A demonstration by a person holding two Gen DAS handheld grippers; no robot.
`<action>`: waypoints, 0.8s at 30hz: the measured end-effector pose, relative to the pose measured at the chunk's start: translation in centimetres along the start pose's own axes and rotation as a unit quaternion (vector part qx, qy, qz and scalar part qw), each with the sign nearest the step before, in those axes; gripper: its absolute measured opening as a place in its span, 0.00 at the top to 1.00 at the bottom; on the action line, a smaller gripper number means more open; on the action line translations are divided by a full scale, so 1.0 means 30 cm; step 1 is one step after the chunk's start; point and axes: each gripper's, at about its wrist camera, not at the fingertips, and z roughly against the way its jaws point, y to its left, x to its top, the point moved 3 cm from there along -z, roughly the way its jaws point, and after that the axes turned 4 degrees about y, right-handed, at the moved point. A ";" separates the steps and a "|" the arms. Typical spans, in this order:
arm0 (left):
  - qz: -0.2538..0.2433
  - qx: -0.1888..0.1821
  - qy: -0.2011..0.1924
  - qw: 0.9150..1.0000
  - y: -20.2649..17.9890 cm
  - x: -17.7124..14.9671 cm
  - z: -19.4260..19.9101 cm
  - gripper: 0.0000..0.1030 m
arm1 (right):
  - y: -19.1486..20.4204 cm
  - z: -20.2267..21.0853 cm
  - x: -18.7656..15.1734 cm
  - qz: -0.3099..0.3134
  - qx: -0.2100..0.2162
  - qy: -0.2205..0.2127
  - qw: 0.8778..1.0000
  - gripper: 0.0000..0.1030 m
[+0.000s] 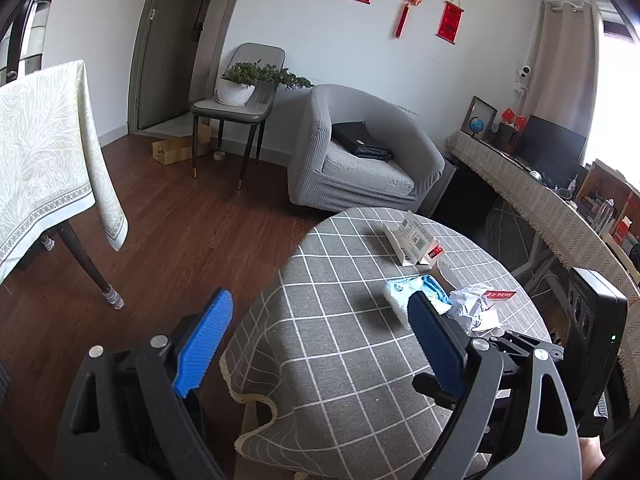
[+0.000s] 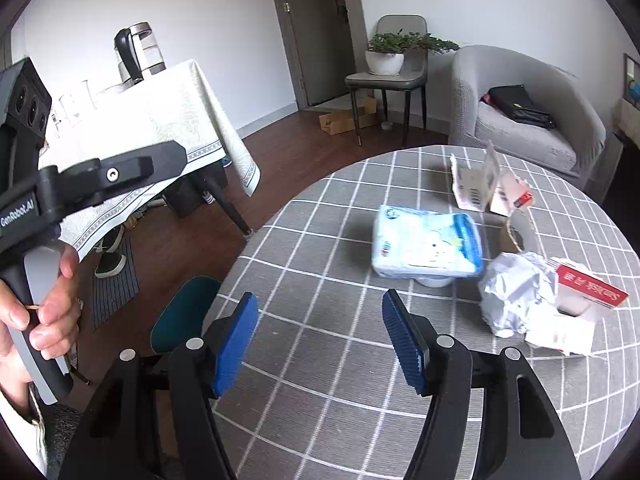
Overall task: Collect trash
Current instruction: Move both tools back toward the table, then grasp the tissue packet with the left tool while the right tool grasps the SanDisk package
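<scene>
Right gripper agape above table, nothing between.

Worktop covered in matt grey checked cloth. Tissue pack in glossy plastic film; crumpled white paper; smooth red-and-white cardboard box. Gripper pads of ribbed blue rubber-like material.

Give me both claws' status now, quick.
Left claw: open, holding nothing.
Right claw: open, holding nothing, above the checked table.

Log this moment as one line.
left gripper: open, empty | right gripper: open, empty | crumpled paper: on table
</scene>
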 end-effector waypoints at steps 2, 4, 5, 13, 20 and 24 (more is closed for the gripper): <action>0.006 -0.004 0.015 1.000 -0.022 -0.007 -0.044 0.13 | -0.046 0.022 -0.015 -0.013 -0.004 -0.002 1.000 0.36; 0.019 -0.016 0.029 0.999 -0.040 -0.012 -0.082 0.14 | -0.093 0.039 -0.029 -0.025 -0.010 -0.001 1.000 0.36; 0.029 -0.025 0.038 0.999 -0.050 -0.014 -0.103 0.16 | -0.112 0.047 -0.034 -0.030 -0.013 -0.001 0.999 0.36; 0.106 -0.104 0.089 0.985 -0.106 -0.025 -0.234 0.26 | -0.264 0.123 -0.094 -0.067 -0.021 -0.008 0.997 0.33; 0.156 -0.125 0.123 0.972 -0.115 -0.053 -0.324 0.30 | -0.357 0.164 -0.127 -0.095 -0.017 -0.014 0.995 0.32; 0.173 -0.133 0.135 0.966 -0.121 -0.068 -0.356 0.32 | -0.393 0.185 -0.140 -0.102 -0.022 -0.017 0.994 0.31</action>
